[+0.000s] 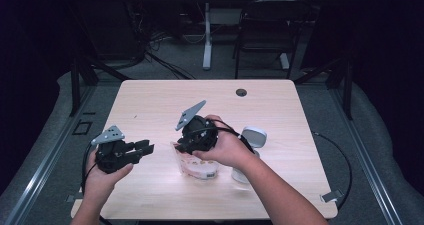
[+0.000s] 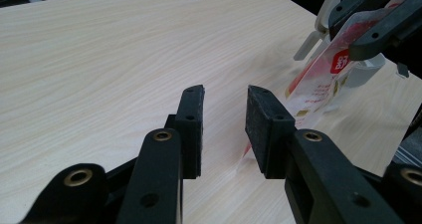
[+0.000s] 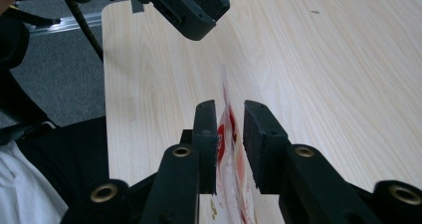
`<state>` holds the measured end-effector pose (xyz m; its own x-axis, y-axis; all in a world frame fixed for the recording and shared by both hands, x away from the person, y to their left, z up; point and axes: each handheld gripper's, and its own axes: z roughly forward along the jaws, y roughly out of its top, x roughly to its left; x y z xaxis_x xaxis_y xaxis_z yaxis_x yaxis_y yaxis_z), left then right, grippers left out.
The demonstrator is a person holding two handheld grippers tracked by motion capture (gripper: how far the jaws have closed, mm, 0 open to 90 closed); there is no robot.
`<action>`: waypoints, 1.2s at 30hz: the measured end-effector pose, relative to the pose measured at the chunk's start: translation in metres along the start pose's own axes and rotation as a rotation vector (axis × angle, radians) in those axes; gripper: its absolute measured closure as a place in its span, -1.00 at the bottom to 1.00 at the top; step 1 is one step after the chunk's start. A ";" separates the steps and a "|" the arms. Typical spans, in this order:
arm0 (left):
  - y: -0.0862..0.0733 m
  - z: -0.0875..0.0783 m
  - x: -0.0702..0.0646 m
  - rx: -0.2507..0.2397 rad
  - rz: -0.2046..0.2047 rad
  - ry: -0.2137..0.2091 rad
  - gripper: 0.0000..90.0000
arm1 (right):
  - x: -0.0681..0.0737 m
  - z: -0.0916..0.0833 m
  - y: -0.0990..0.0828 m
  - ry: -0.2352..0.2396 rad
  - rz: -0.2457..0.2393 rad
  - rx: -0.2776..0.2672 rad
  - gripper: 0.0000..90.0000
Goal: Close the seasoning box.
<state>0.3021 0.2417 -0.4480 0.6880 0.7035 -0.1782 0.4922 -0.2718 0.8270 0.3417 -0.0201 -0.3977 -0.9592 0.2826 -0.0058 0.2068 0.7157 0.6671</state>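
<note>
A clear plastic bag with red print and small orange pieces inside lies on the wooden table, right of the middle near the front. My right gripper reaches down onto its left end. In the right gripper view the bag fills the gap between the pads of that gripper, which is shut on it. The left gripper view shows the bag rising tilted from the table into the right gripper. My left gripper hovers to the bag's left, open, nothing between its jaws.
A white device stands just right of the bag, behind my right hand. A cable hole sits near the table's far edge. A black chair and a second table's leg are beyond it. Cables lie on the floor at the right.
</note>
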 end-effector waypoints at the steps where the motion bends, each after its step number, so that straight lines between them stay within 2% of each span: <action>1: 0.000 0.000 0.000 0.000 0.001 0.000 0.53 | 0.001 0.001 0.001 0.001 -0.002 0.013 0.70; 10: 0.000 0.000 0.000 -0.004 -0.001 0.002 0.53 | 0.000 0.010 0.001 0.002 -0.011 0.051 0.72; 18: 0.000 0.000 0.000 0.000 0.000 0.000 0.53 | 0.000 0.012 0.000 0.011 -0.010 0.057 0.76; 25: 0.000 0.002 -0.001 0.002 0.003 -0.002 0.52 | -0.003 0.013 0.000 0.030 -0.011 0.061 0.94; 30: 0.000 0.003 -0.002 0.006 0.010 -0.006 0.50 | -0.002 0.012 0.000 0.018 -0.036 0.067 0.98; 36: 0.000 0.002 -0.002 -0.005 0.006 -0.003 0.43 | -0.002 0.008 -0.002 0.007 -0.039 0.063 0.99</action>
<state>0.3022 0.2391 -0.4493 0.6923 0.7001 -0.1751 0.4857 -0.2726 0.8305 0.3449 -0.0173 -0.4048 -0.9681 0.2493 -0.0257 0.1806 0.7648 0.6184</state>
